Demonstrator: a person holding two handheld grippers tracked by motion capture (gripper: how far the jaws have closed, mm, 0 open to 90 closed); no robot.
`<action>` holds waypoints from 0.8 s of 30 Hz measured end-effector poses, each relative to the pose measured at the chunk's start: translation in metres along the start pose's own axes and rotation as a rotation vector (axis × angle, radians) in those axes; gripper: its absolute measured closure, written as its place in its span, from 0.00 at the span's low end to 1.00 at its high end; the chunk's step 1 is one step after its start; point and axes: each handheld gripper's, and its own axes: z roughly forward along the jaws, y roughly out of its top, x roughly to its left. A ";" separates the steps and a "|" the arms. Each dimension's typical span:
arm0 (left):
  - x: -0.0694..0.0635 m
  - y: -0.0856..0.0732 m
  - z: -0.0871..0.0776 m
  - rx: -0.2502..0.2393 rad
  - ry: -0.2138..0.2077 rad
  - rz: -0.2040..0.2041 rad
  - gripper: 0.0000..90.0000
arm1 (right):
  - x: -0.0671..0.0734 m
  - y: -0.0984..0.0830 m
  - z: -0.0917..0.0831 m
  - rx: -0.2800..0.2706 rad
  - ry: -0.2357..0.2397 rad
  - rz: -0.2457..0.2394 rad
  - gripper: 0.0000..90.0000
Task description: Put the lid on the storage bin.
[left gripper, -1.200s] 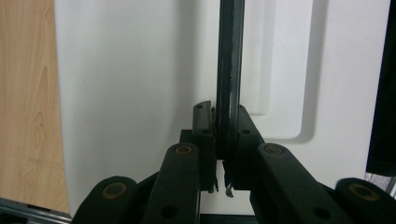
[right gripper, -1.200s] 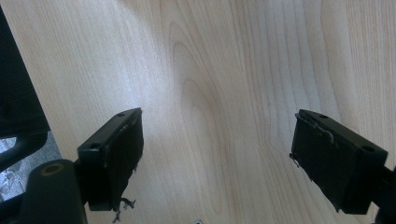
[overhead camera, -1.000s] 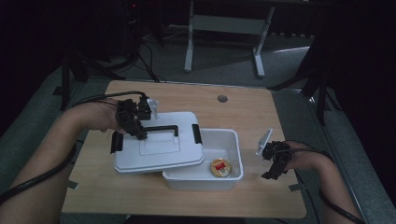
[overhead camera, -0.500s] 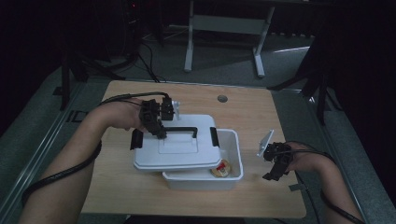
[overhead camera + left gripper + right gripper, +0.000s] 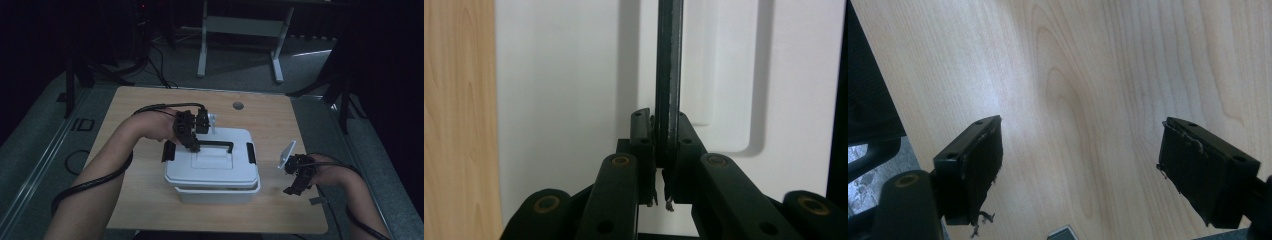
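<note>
A white lid with a black handle and black side clips lies over a white box in the middle of the table. My left gripper is shut on the left end of that handle. In the left gripper view the two pads pinch the thin black handle over the white lid. My right gripper hovers low at the table's right side, apart from the box. In the right gripper view its jaws stand wide open above bare wood.
The wooden table has a round cable hole at the back. A black cable runs from my left gripper along the forearm. A small piece of tape lies near the right front edge. A metal stand is on the floor behind.
My left gripper has carried the lid to the right, from beside the open box to over it, so the food inside is now covered. The right gripper has stayed put.
</note>
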 end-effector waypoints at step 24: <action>0.007 0.008 0.033 -0.004 -0.047 -0.002 0.93 | 0.001 -0.002 0.004 -0.004 0.009 0.008 0.19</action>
